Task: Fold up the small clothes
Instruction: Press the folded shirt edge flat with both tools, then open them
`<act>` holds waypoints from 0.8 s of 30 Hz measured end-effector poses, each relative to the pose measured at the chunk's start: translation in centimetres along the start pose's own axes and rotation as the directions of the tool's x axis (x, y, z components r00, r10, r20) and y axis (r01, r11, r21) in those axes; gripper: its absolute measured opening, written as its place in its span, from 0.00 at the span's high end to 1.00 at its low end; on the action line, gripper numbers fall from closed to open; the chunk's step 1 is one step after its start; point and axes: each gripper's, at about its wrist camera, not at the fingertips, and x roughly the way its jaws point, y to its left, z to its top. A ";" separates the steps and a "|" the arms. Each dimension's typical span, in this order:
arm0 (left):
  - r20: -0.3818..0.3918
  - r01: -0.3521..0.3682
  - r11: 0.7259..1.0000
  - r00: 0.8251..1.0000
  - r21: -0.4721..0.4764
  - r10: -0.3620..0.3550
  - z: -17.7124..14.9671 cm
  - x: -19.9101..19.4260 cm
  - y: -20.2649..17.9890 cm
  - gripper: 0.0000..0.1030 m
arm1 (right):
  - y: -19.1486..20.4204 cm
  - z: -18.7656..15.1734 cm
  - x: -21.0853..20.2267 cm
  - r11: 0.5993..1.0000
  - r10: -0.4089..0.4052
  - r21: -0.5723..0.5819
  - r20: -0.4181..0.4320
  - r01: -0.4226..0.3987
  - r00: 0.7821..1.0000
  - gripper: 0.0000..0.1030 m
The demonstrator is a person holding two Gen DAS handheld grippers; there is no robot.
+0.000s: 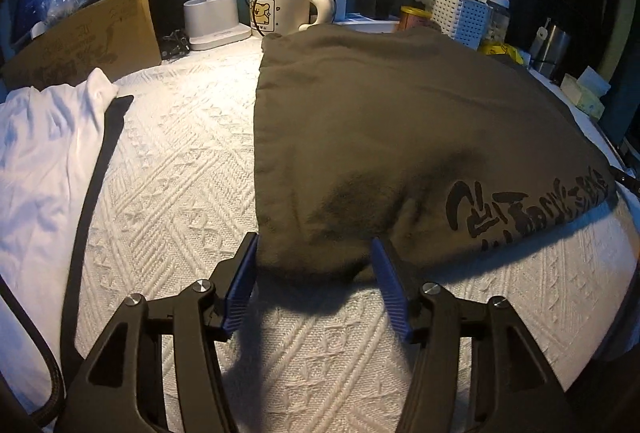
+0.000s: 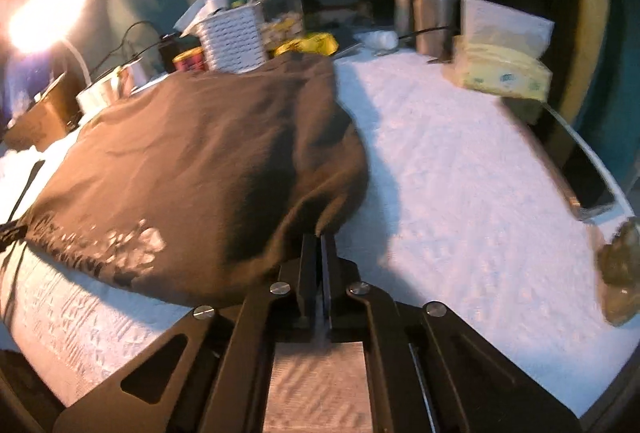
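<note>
The olive garment (image 1: 400, 137), soft and limp, is spread on the white-covered worktop (image 1: 180, 173). Its near hem is straddled by the released left tongs (image 1: 314, 265) and pinched by the clenched right tongs (image 2: 320, 245); corners are judged the best hold.

Two garments: olive shirt (image 1: 400, 137), white shirt (image 1: 44, 153); one mug (image 1: 276, 13); one tissue pack (image 2: 504, 73)
</note>
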 end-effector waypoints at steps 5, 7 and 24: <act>-0.010 0.033 0.999 0.999 0.004 -0.033 -0.3 -0.4 -0.7 0.91 | -1.2 0.3 -2.1 0.999 -0.022 0.025 0.043 0.021 0.999 0.98; -0.005 0.034 0.999 0.999 0.000 -0.034 -0.3 -1.1 -1.0 0.91 | -0.7 0.3 -2.8 0.999 -0.040 -0.004 0.051 0.040 0.998 0.98; -0.038 0.091 0.994 0.995 0.055 -0.089 -2.7 -6.4 -2.6 0.92 | -1.2 -3.3 -8.0 0.994 -0.113 0.007 0.062 0.113 0.992 0.98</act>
